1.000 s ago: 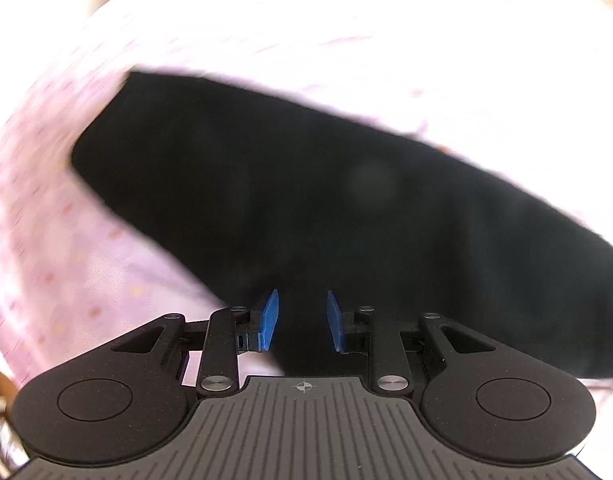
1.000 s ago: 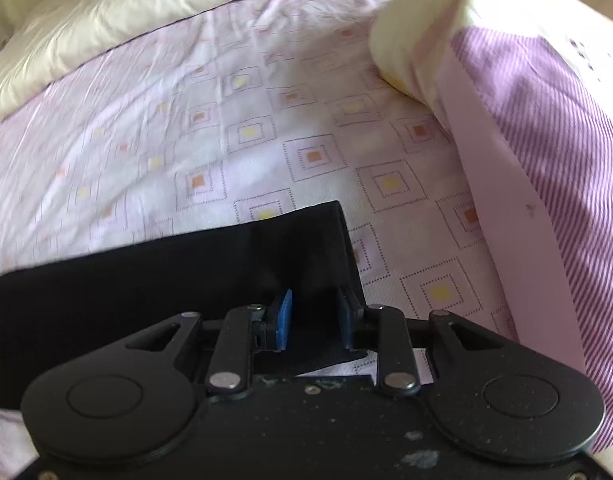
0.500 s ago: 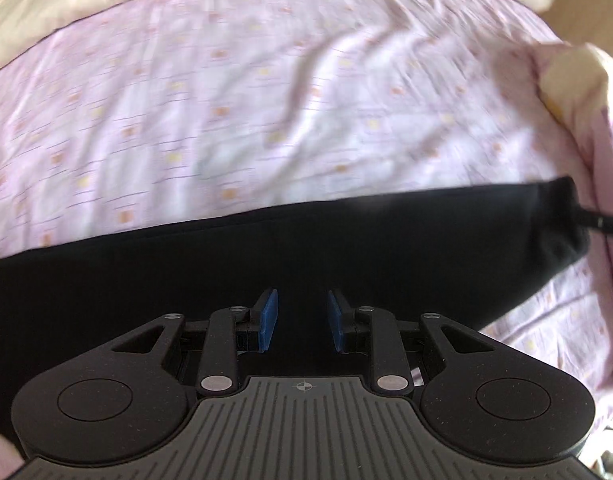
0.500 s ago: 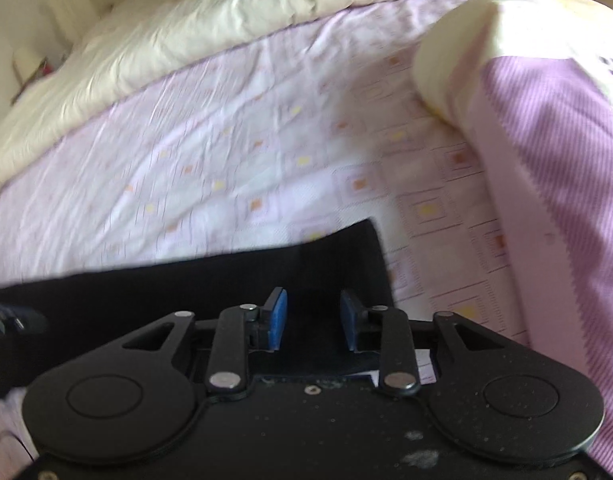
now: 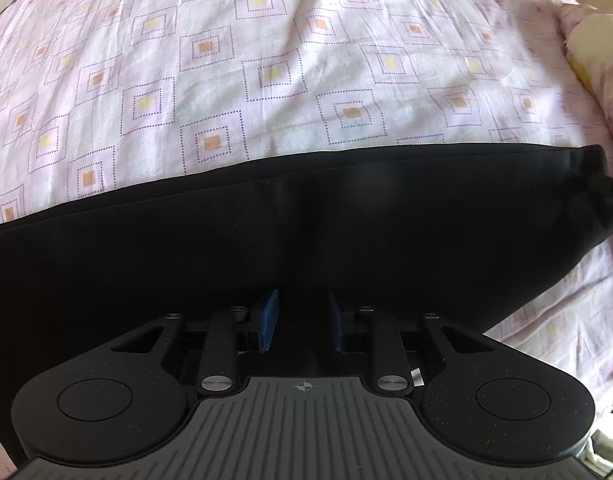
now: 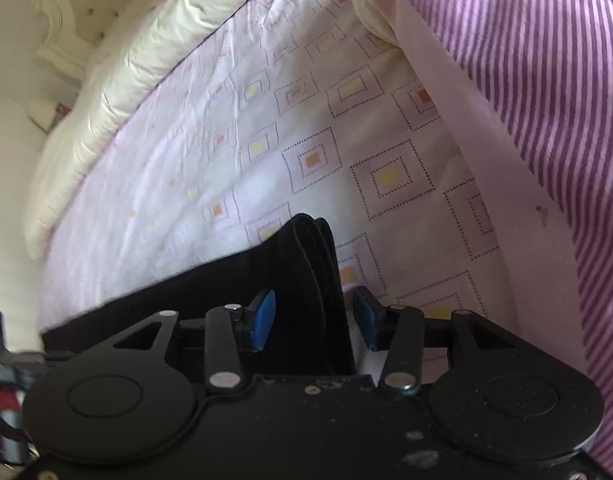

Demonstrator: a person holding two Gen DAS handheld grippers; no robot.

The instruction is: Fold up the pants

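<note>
The black pants [image 5: 346,232] lay folded in a long band across the patterned sheet [image 5: 266,60]. The left gripper [image 5: 302,320] stood over the band, its jaws narrowly parted with black cloth between; whether they pinched it could not be told. The right gripper [image 6: 312,320] straddled the layered pants end [image 6: 318,264], jaws opening, pads clear of the cloth.

The black pants [image 5: 346,232] run off the left wrist view's left edge and under the left gripper [image 5: 302,320], whose grip on cloth cannot be told; in the right wrist view the far headboard [image 6: 66,12] is blurred
</note>
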